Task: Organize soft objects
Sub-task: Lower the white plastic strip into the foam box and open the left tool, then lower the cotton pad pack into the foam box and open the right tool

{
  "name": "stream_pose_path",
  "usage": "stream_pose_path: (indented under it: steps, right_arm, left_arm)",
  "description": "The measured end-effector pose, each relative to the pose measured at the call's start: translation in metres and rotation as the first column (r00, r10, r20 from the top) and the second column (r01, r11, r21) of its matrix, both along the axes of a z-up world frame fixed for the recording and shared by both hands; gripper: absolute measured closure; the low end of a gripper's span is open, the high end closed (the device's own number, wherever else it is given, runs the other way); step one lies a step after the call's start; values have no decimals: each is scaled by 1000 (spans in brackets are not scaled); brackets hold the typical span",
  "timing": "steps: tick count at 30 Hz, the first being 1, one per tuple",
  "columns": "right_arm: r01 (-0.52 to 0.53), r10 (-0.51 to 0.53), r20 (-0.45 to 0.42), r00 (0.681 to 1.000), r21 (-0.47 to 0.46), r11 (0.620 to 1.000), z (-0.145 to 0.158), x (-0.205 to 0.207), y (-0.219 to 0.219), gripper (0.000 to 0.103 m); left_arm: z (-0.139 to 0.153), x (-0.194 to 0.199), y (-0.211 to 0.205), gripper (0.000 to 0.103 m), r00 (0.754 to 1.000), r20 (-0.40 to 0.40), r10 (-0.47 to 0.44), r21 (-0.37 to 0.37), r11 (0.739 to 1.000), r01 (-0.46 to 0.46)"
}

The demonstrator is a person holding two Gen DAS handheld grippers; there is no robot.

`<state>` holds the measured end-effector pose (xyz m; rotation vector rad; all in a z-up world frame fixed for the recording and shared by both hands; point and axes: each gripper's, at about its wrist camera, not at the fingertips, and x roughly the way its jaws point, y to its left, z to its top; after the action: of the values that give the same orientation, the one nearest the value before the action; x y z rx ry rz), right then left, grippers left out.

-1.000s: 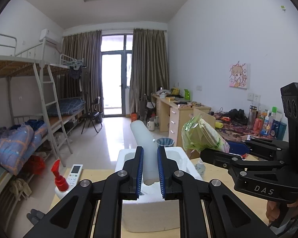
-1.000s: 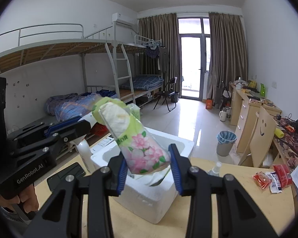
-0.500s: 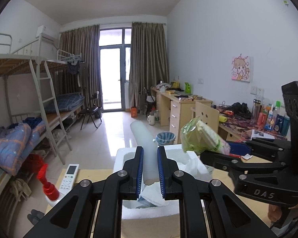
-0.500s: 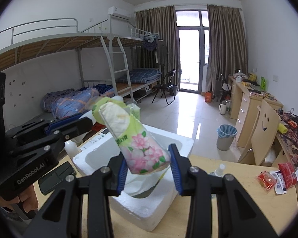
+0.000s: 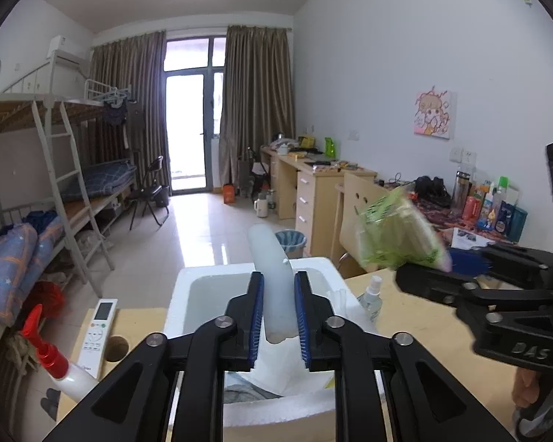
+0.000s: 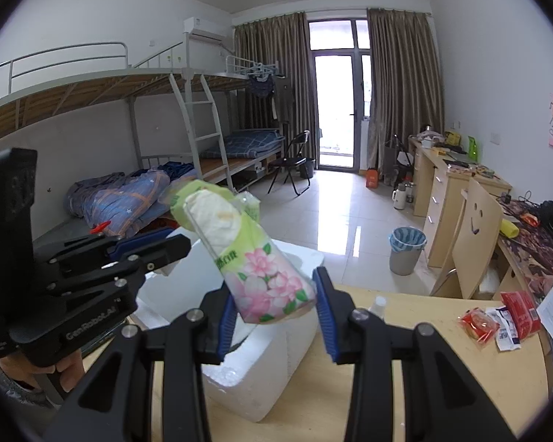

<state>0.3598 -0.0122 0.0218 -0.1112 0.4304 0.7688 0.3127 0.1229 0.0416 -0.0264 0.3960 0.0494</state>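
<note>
My left gripper (image 5: 278, 316) is shut on a pale white foam tube (image 5: 271, 269) and holds it upright over the white foam box (image 5: 202, 287), which has white tissue and other soft things inside. My right gripper (image 6: 274, 313) is shut on a green tissue pack with pink flowers (image 6: 254, 258), tilted, above the same foam box (image 6: 261, 368). The pack also shows blurred in the left wrist view (image 5: 394, 235), to the right of the box.
On the wooden table (image 5: 416, 324) lie a white remote (image 5: 97, 331), a red-capped spray bottle (image 5: 51, 353) and a small clear bottle (image 5: 370, 294). Red snack packets (image 6: 497, 320) lie at the right. A chair (image 6: 475, 243) stands behind the table.
Both grippers have moved over the foam box with their loads. The box now sits closer and lower in both views. The tissue pack has swung right in the left view.
</note>
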Motion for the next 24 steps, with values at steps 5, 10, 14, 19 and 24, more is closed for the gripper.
stream_pose_path:
  steps: [5, 10, 14, 19, 24]
  right_arm:
    - [9, -9, -1, 1000, 7, 1000, 0, 2, -3, 60]
    - [16, -16, -1, 1000, 7, 1000, -2, 1, 0, 60]
    - [18, -18, -6, 1000, 7, 1000, -3, 1, 1, 60]
    - [9, -9, -2, 1000, 5, 1000, -1, -1, 2, 60]
    - [-5, 5, 5, 1000, 0, 1000, 0, -3, 8, 60]
  left_arm:
    - [-5, 6, 5, 66, 1000, -10, 16, 11, 1000, -16]
    - [-3, 0, 8, 3, 997, 8, 71, 26, 997, -71]
    - [2, -6, 13, 1, 992, 35, 124, 29, 992, -125]
    - [7, -15, 15, 1, 987, 48, 151, 22, 988, -152]
    - [14, -26, 14, 1, 985, 69, 161, 37, 986, -164]
